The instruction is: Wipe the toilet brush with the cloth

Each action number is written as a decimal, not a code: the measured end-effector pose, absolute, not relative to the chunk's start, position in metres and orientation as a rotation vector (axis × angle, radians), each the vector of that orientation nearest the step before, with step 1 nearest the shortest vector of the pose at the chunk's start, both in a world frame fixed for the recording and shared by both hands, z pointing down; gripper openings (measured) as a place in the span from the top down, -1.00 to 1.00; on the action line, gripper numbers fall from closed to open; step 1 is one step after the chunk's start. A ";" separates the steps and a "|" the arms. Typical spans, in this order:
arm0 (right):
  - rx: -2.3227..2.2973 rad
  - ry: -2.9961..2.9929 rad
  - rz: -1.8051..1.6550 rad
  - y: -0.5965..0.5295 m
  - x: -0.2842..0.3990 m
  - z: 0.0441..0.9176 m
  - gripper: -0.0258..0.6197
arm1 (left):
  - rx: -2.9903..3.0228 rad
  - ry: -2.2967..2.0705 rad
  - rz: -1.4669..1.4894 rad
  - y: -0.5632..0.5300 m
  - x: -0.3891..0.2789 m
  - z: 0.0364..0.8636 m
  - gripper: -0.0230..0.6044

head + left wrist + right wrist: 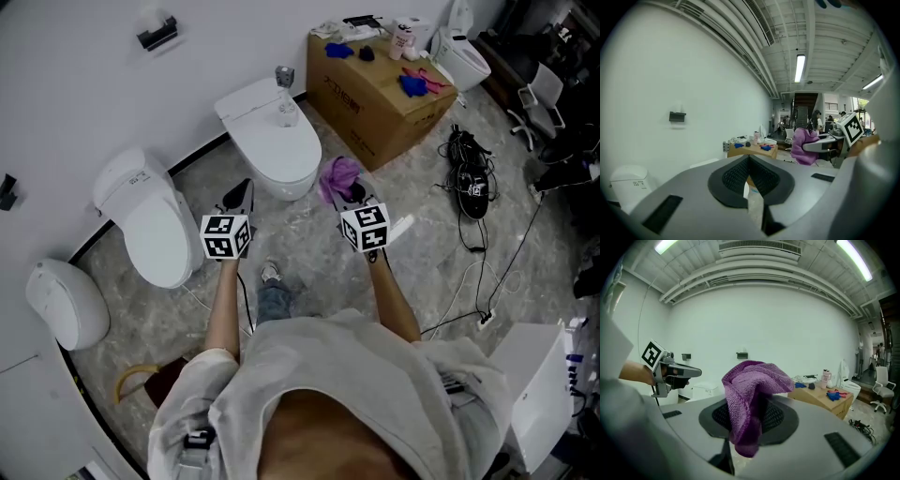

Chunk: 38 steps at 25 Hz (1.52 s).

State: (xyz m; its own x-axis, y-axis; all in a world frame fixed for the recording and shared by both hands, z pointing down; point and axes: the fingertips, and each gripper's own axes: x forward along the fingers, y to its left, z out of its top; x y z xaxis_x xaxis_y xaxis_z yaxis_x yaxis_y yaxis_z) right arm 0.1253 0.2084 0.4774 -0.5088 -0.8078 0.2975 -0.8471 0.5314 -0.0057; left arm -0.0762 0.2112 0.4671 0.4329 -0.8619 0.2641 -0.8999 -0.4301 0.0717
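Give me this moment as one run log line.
left gripper shut, empty | right gripper shut on purple cloth | wiping not begun

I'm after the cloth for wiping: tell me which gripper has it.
The right gripper, shut on the purple cloth; the left gripper is shut on nothing.

Your cloth [751,390] covers the spot where the right gripper [749,422]'s pads meet, and in the head view it hides that gripper's tips as well. The odds and ends on the box [389,120] are too small to name, and so is the grey thing [284,76] standing on the toilet [279,152] ahead of you. In the left gripper view the people [818,117] far down the room are too small to make out, and the right gripper's tips there are buried in the cloth
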 end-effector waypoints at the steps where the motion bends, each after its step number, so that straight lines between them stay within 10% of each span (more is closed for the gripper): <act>1: 1.399 -2.506 0.220 0.198 0.122 0.478 0.55 | 2.487 -1.539 0.274 0.200 -0.080 0.468 0.87; 38: 1.550 -2.347 0.285 -0.033 0.014 0.496 0.55 | 2.563 -1.309 0.278 -0.070 -0.184 0.490 0.87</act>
State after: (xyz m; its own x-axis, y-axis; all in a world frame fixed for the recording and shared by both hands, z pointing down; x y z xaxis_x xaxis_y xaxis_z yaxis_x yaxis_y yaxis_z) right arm 0.0143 -0.0332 0.4961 -0.3643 -0.8568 0.3650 -0.9192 0.3937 0.0068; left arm -0.1841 -0.0698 0.4897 0.5783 -0.7664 0.2798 -0.8139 -0.5653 0.1340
